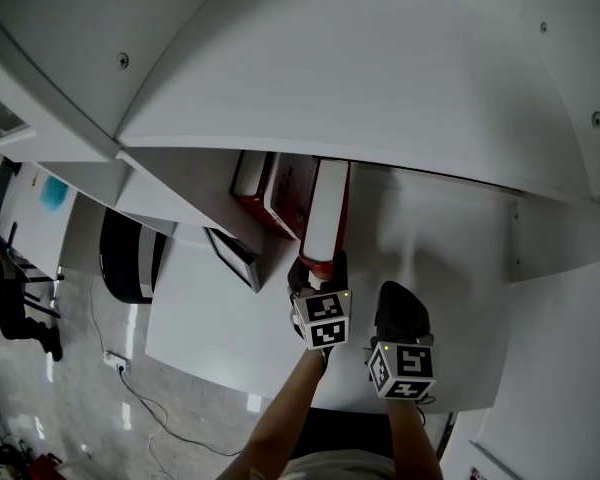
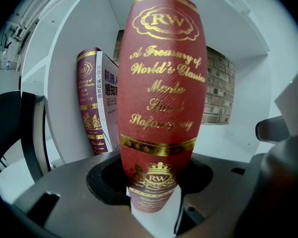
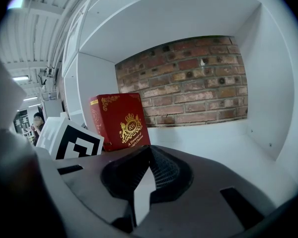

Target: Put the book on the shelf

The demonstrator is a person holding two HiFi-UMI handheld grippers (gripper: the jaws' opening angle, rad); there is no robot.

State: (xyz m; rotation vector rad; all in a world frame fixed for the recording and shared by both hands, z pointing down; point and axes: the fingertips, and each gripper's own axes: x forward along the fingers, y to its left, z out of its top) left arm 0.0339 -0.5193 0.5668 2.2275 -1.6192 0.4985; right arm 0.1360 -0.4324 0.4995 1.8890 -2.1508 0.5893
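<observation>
A red book (image 1: pixel 325 213) with gold lettering stands upright on the white shelf board (image 1: pixel 430 258), its white page edge facing up in the head view. My left gripper (image 1: pixel 318 264) is shut on the lower end of its spine (image 2: pixel 161 98), which fills the left gripper view, and the left gripper (image 2: pixel 154 205) clamps it at the bottom. Left of it, two more books (image 2: pixel 92 100) lean against the shelf's side wall. My right gripper (image 1: pixel 398 300) hangs just to the right, apart from the book. This right gripper (image 3: pixel 148 175) is shut on nothing, and the red book's cover (image 3: pixel 120 120) shows to its left.
A brick wall (image 3: pixel 188 78) backs the shelf bay, with a white side wall (image 3: pixel 280 98) at the right. A dark framed panel (image 1: pixel 235 256) leans at the shelf's left front. A black chair (image 1: pixel 130 258) stands on the floor to the left.
</observation>
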